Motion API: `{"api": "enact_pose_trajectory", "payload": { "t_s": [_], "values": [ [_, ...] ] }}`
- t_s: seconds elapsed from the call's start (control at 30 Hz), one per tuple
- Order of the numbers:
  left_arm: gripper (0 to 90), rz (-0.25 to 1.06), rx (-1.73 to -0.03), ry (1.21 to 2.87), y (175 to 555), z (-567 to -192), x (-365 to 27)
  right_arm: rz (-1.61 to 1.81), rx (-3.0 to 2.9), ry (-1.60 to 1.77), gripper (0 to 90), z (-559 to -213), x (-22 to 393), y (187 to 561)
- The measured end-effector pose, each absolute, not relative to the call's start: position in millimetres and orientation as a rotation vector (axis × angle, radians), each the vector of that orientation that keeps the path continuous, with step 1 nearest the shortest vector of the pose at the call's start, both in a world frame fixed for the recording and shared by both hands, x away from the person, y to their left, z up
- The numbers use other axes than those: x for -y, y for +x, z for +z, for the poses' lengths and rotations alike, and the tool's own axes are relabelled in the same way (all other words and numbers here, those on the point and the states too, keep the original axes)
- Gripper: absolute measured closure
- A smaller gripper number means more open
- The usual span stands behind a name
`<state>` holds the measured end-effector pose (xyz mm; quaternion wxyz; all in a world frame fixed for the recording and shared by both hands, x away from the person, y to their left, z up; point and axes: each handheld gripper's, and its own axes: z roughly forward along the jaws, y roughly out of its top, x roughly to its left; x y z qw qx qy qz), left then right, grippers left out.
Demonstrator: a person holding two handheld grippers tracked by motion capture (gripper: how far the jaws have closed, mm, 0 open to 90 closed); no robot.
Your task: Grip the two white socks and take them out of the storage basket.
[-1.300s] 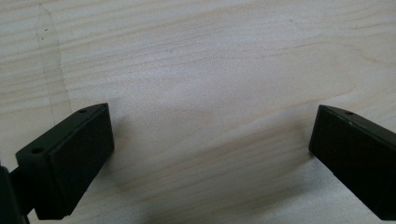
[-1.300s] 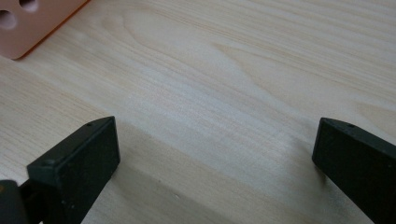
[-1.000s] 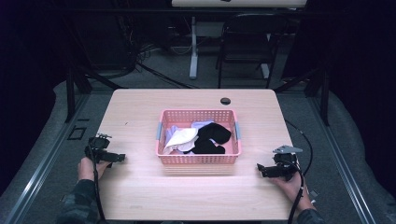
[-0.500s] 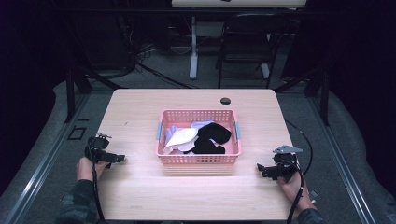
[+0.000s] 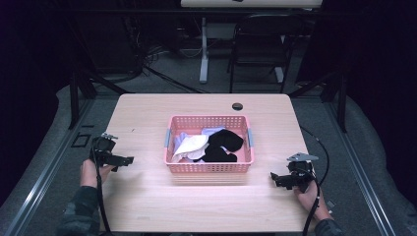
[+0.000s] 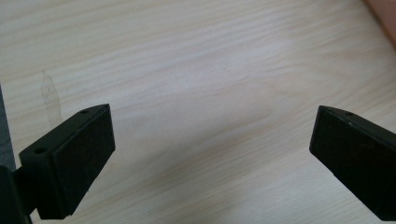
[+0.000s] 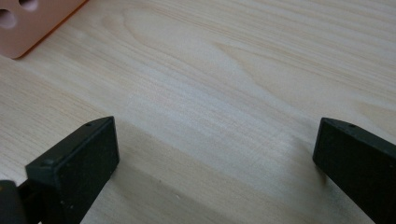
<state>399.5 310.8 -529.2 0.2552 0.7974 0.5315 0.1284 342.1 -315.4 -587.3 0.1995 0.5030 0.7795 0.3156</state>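
Note:
A pink plastic basket (image 5: 210,167) stands at the middle of the light wooden table (image 5: 147,206). Inside it lie white cloths (image 5: 189,146), a pale blue piece (image 5: 211,131) and black cloths (image 5: 223,145). My left gripper (image 5: 127,161) rests low over the table at the left, held by a hand, jaws wide open and empty; its own view has its fingertips (image 6: 70,163) over bare wood. My right gripper (image 5: 274,178) sits at the right front of the basket, also open and empty, with the basket's corner (image 7: 28,23) at the upper left of its view.
A small black round hole (image 5: 237,106) sits in the table's far edge. Behind the table stand a dark chair (image 5: 260,44) and a white desk leg (image 5: 203,49). Cables trail from both grippers toward the front edge. Grey floor rails run along both sides.

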Motion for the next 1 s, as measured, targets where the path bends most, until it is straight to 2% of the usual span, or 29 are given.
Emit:
{"api": "enact_pose_trajectory", "payload": {
  "t_s": [0.4,1.0],
  "values": [
    [0.0,0.368,-1.301,2.157,398,-493,-278,0.889,-2.163,1.412,0.0,-588,315,341],
    [0.0,0.342,-1.082,2.232,422,-452,-208,0.891,-2.163,1.412,0.0,-588,315,341]
  ]
}}
